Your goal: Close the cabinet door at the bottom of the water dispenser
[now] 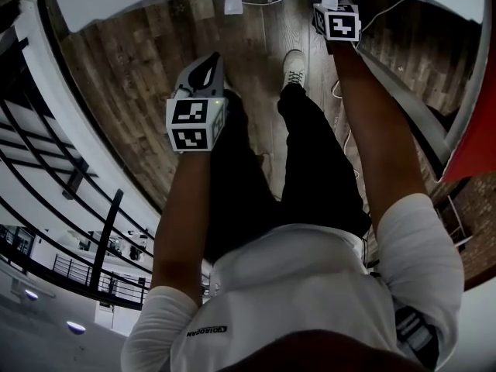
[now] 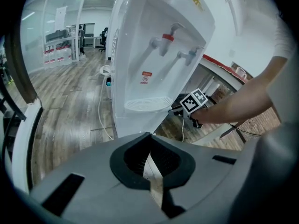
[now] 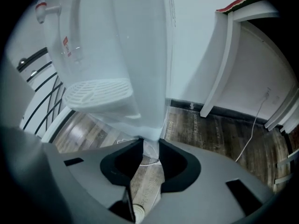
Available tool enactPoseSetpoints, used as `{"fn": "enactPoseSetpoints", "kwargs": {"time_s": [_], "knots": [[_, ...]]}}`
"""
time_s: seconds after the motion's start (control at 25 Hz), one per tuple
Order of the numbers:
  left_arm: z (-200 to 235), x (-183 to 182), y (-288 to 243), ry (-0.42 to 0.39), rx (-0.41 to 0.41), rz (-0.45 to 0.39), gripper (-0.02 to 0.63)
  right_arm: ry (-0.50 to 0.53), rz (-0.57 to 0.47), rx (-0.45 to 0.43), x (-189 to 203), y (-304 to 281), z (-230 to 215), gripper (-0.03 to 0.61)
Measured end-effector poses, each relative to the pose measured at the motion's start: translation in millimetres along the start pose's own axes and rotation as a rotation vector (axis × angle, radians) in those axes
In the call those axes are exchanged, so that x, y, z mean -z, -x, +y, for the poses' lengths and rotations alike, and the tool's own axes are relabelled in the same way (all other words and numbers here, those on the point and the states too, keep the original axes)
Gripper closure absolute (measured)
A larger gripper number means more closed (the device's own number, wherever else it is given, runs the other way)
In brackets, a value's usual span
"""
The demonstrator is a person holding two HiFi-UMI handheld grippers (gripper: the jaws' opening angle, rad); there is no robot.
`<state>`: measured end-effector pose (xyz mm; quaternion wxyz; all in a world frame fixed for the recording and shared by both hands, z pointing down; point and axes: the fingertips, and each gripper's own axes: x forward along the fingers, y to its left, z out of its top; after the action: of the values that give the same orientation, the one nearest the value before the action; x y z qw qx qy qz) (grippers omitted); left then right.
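The white water dispenser (image 2: 154, 45) has a red tap and a blue tap above a drip tray (image 2: 145, 104). My right gripper (image 3: 148, 143) is low at its right side, with its marker cube (image 2: 193, 101) under the tray level. A thin white edge of the cabinet door (image 3: 150, 133) fills the gap between its jaw tips, and the pads seem to press on it. How far the door stands out cannot be told. My left gripper (image 2: 148, 135) hangs back from the dispenser over the wooden floor, its tips together with nothing between them.
A white cable (image 2: 100, 120) runs over the floor left of the dispenser, and another cable (image 3: 254, 129) lies at the right. A white frame leg (image 3: 219, 64) stands by the wall. The person's shoe (image 1: 294, 67) is near the dispenser's foot. A dark railing (image 1: 46, 177) curves at the left.
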<state>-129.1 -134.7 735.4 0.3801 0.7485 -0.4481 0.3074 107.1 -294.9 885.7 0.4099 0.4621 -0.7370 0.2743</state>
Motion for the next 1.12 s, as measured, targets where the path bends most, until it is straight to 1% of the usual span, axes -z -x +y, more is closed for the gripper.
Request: {"fn": "enactPoseSetpoints", "kwargs": {"time_s": [0.2,0.4,0.56,0.64,0.8,0.96,1.12], "knots": [[0,-1,-2,0.012,-0.015,-0.010,0.621,0.026,-0.006,-0.003,-8,-5,-4,0.460],[1,0,0,0.031,-0.037,-0.018,0.621,0.061,-0.034,-0.016,-20,-6,-4,0.462],[3,1,5,0.038,-0.055,-0.018,0.621,0.007,0.004,-0.018,-7,-7,-5,0.465],[1,0,9,0.040,-0.064,-0.021,0.621,-0.002,0.018,-0.022,0,-3,-3,0.466],[-9,-8,24,0.050,-0.081,-0.042,0.621,0.032,0.007,-0.059,-2,19,7,0.468],[-29,-17,42,0.062,-0.095,-0.065,0.621,0.023,0.004,-0.093,2,49,14,0.472],[-49,-31,60,0.070,-0.118,-0.112,0.621,0.013,-0.010,-0.156,-7,78,23,0.477]]}}
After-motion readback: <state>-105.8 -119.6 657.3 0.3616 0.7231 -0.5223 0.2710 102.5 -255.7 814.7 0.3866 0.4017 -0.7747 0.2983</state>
